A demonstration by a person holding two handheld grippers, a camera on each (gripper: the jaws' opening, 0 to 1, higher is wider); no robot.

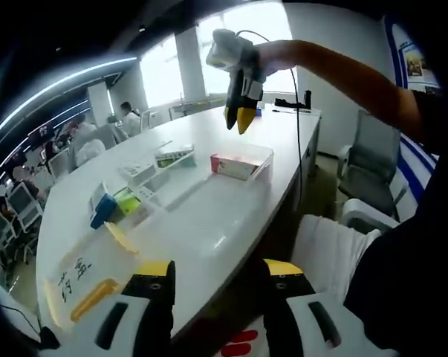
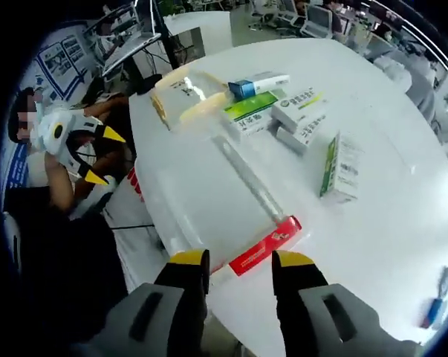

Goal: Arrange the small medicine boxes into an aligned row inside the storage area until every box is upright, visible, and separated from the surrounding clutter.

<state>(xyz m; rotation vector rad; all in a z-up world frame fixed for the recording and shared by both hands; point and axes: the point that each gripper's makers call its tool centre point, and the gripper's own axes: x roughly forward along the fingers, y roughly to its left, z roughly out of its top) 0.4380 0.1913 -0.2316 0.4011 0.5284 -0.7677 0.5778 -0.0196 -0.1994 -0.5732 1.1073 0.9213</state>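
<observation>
clear storage bin [image 2: 209, 216]: one red medicine box [image 2: 265, 245] at its near right corner; other boxes [image 2: 298, 111] scattered outside, far side. right gripper [image 2: 241, 262] open, empty, poised above red box; left gripper [image 1: 218, 271] open, empty.

A white oval worktop [image 2: 402, 223] carries a clear plastic storage tray [image 2: 209, 201], several medicine boxes [image 2: 302, 111] beside it, one upright green-and-white box [image 2: 339, 169], and a blue pen [image 2: 435, 309].
</observation>
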